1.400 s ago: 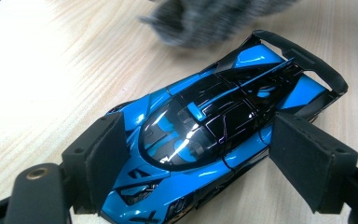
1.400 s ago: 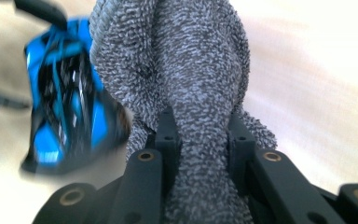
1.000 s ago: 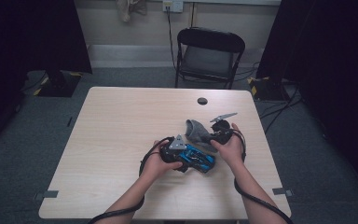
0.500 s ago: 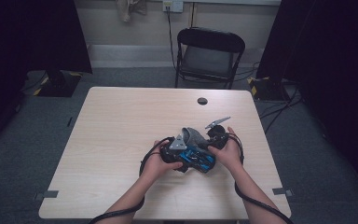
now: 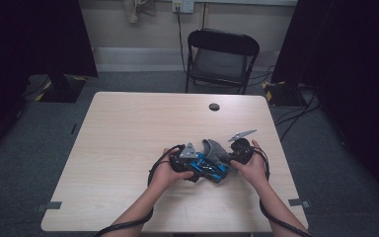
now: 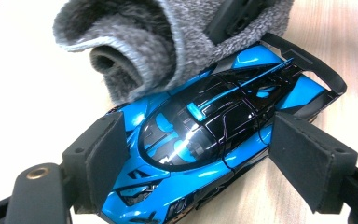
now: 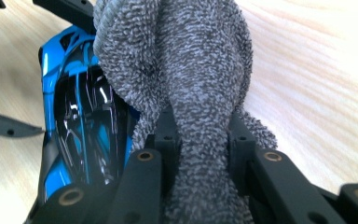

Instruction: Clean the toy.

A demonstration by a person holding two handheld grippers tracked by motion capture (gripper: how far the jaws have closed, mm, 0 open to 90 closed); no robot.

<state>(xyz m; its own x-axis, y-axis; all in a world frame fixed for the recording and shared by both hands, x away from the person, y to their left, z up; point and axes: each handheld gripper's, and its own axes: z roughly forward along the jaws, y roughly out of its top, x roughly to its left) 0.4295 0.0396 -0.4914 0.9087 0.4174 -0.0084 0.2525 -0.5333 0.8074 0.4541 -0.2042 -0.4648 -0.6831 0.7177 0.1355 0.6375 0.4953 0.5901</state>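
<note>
Near the front edge of the surface (image 5: 128, 148), a bit right of centre, both hands work close together. Going from the left: the left tool (image 6: 214, 154) is spread wide w/ a blue-and-black toy car (image 6: 205, 130) between its pads; in the left gripper view the left pad sits against the car's side, but whether the right pad touches it can't be told. The car lies on the surface, nose toward the left tool, its rear wing pointing away. Next comes a grey fuzzy cloth (image 7: 186, 70), draped over the car's rear half & touching the roof; part of it is rolled into a loose tube. On the right, the right tool (image 7: 200, 140) is pinched narrow on a bunched fold of that cloth, jaws nearly together w/ the fabric squeezed between. Further back, toward the far edge, a small dark round object (image 5: 214, 106) sits apart from the rest.
</note>
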